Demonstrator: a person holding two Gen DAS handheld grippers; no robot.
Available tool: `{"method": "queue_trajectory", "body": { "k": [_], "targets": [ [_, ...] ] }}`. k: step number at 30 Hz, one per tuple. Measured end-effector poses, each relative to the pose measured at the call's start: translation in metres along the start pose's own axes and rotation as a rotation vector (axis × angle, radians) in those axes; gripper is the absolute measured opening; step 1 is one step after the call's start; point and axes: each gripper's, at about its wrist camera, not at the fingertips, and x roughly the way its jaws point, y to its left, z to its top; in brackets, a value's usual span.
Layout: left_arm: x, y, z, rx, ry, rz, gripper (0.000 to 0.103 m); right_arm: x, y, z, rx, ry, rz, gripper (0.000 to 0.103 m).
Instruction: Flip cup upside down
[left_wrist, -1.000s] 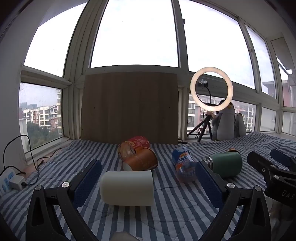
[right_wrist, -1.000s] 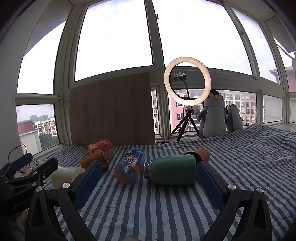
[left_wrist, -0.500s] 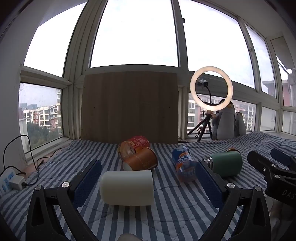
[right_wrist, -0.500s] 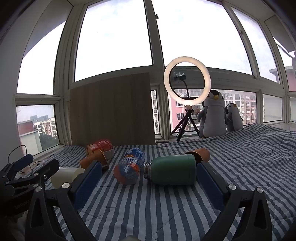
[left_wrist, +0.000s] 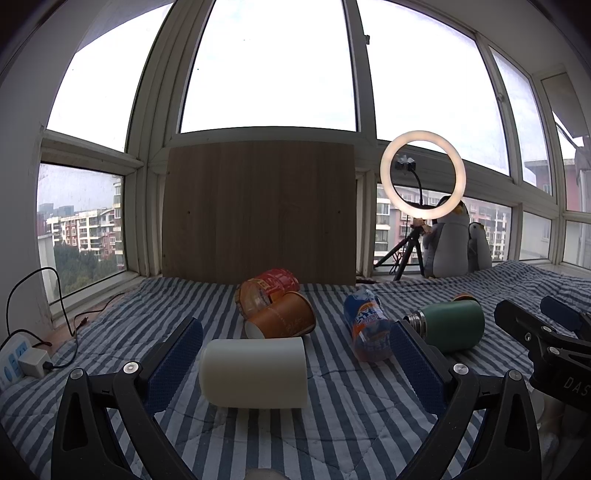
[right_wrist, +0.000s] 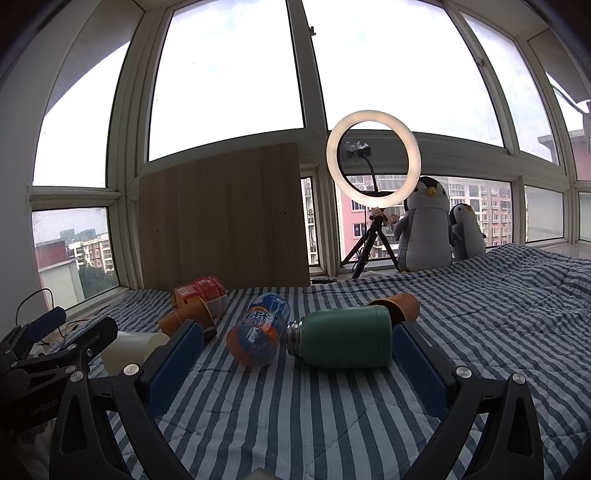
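1. so, at the far left a white power strip lies beside the window, its black cable trailing onto the striped bed.
2. the left gripper stands with its jaws spread wide and empty, one blue pad on each side of the cream cup; neither pad touches it.
3. that cup lies on its side on the bed, dead centre between these jaws and just ahead of them. its long axis runs left to right, across the line of approach, with the wider end to the right and the rounded end to the left. which end is the mouth i cannot tell.
4. just behind it lie an orange paper cup and a red-labelled jar, the two touching; the cream cup looks slightly apart from them.
5. further right: a blue and orange bottle, then a green flask, both on their sides.
6. the right gripper also has its jaws wide apart, holding nothing, and faces the flask; the cream cup sits off to its left.
7. judgement: the left hand is plainly nearer. as the cup lies crosswise, closing now would press on its two ends, so the wrist likely needs turning first.
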Motion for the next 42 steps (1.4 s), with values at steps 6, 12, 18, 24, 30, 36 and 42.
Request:
{"method": "queue_trajectory", "body": {
  "k": [6, 12, 18, 24, 30, 36, 42],
  "targets": [
    [0.0005, 0.0000, 0.0001, -0.001, 0.001, 0.001, 0.103, 0.0000, -0.0002, 0.0003, 0.001, 0.001, 0.001, 0.101],
    [0.0004, -0.0003, 0.0002, -0.001, 0.002, 0.001, 0.103, -0.0001, -0.0002, 0.0004, 0.002, 0.001, 0.000, 0.101],
    [0.0034, 0.0021, -0.0034, 0.000, 0.002, 0.001, 0.103, 0.0001, -0.0003, 0.0009, 0.002, 0.003, 0.001, 0.101],
    [0.0065, -0.0002, -0.0089, 0.003, 0.005, 0.000, 0.103, 0.0018, -0.0009, -0.0001, 0.003, 0.003, 0.002, 0.101],
    [0.0065, -0.0006, -0.0094, 0.003, 0.006, 0.000, 0.103, 0.0020, -0.0008, -0.0002, 0.004, 0.004, 0.001, 0.101],
    [0.0069, -0.0005, -0.0086, 0.003, 0.007, 0.000, 0.103, 0.0022, -0.0011, -0.0002, 0.004, 0.004, 0.002, 0.101],
    [0.0071, -0.0009, -0.0089, 0.003, 0.008, 0.000, 0.103, 0.0035, -0.0010, -0.0032, 0.008, 0.012, -0.001, 0.101]
  ]
}}
